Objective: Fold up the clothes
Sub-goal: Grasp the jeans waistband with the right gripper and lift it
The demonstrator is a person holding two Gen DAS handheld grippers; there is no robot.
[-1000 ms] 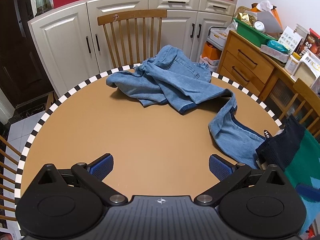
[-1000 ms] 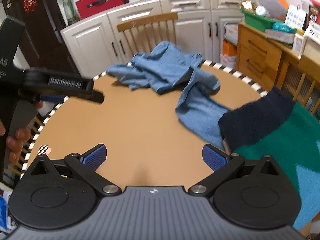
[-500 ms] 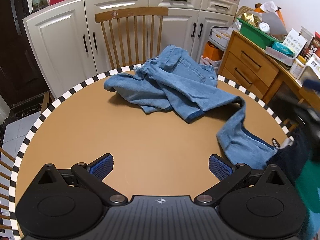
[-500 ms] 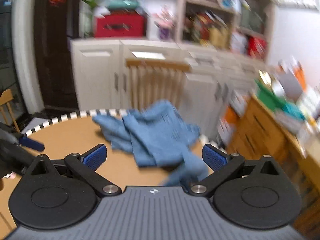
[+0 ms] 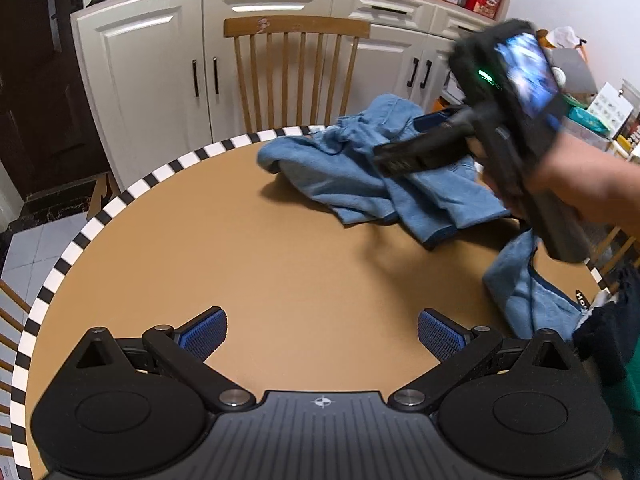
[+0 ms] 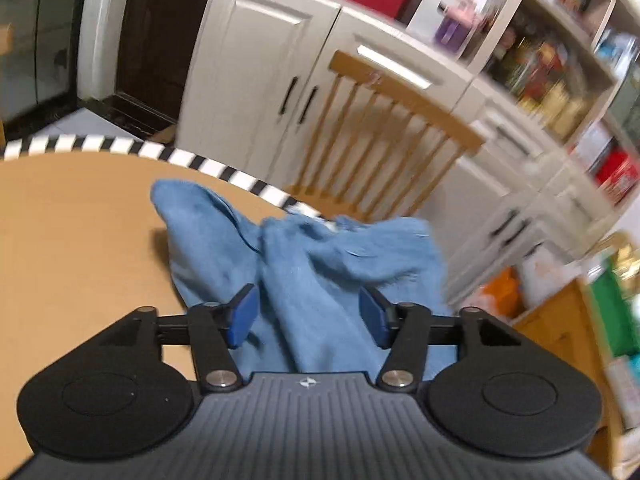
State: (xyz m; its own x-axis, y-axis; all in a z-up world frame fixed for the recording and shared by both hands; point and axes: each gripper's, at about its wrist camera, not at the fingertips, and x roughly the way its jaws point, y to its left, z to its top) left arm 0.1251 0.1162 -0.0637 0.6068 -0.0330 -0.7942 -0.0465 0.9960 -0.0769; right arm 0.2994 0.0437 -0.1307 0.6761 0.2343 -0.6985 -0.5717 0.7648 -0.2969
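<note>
The crumpled blue jeans lie in a heap on the far right part of the round brown counter, which has a black-and-white checked rim; one leg trails toward the near right edge of the counter, beside a dark navy and green garment at that edge; a wooden chair stands behind the counter, in front of white cabinets.

The left hand-held gripper hovers over bare counter at the near side, its blue pads spread wide with nothing between them; it is released.

The right hand-held gripper is low over the heap, and its jaws are closing with a fold of the denim rising between the two blue pads; the pads stand a little apart from the cloth on each side, so it is not yet clenched on the jeans; in the left wrist view the same tool shows blurred above the heap, carried by a hand reaching in from the right; the right wrist view is tilted and smeared at its edges.
</note>
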